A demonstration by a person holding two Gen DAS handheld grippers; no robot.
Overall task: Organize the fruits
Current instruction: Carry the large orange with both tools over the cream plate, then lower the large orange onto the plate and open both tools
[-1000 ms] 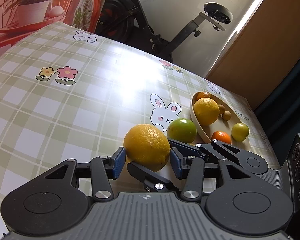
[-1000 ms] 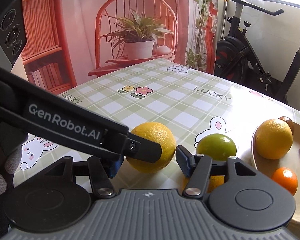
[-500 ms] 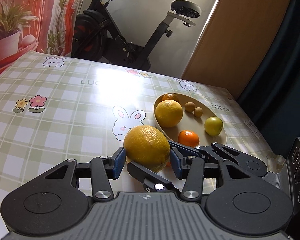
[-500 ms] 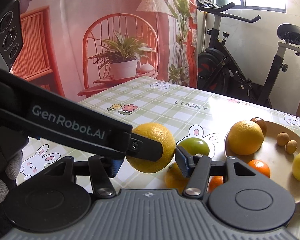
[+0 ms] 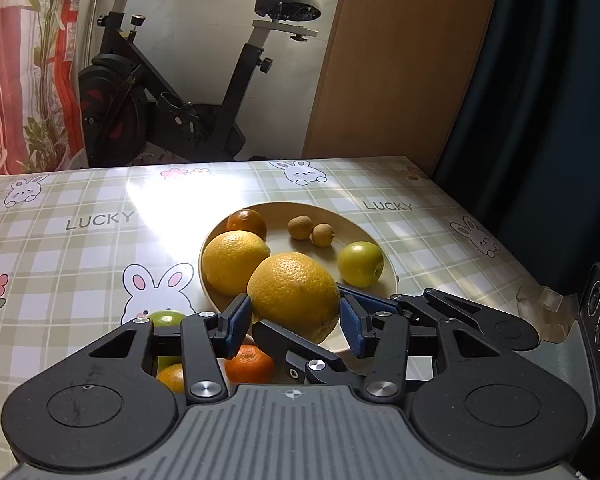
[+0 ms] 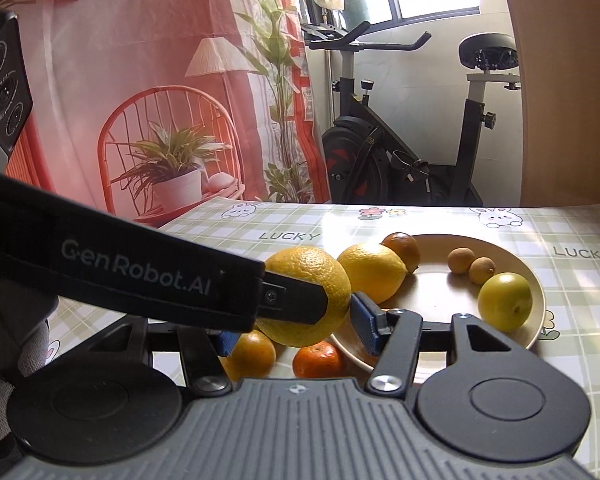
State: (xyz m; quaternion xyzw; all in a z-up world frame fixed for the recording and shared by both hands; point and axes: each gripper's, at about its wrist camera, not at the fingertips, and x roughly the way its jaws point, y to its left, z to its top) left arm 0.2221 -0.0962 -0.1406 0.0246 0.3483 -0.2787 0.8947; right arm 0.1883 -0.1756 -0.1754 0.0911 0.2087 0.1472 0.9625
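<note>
Both grippers hold one large yellow orange (image 5: 294, 295) together, lifted above the near rim of the tan plate (image 5: 380, 240). My left gripper (image 5: 294, 320) is shut on its sides. My right gripper (image 6: 296, 330) is shut on the same orange (image 6: 312, 280) from below, crossing the left one. The plate (image 6: 520, 268) holds a second yellow orange (image 5: 234, 260), a dark orange (image 5: 246, 222), two small brown fruits (image 5: 310, 230) and a green fruit (image 5: 359, 264).
Below the grippers on the checked tablecloth (image 5: 60, 240) lie a mandarin (image 5: 248, 364), another orange fruit (image 5: 172, 376) and a green fruit (image 5: 165, 319). An exercise bike (image 5: 172, 92) stands behind the table. The table's right edge is near the plate.
Both grippers have carried the yellow orange up and to the right, from the tablecloth to above the plate's near rim. The loose green fruit and mandarins now lie beneath them.
</note>
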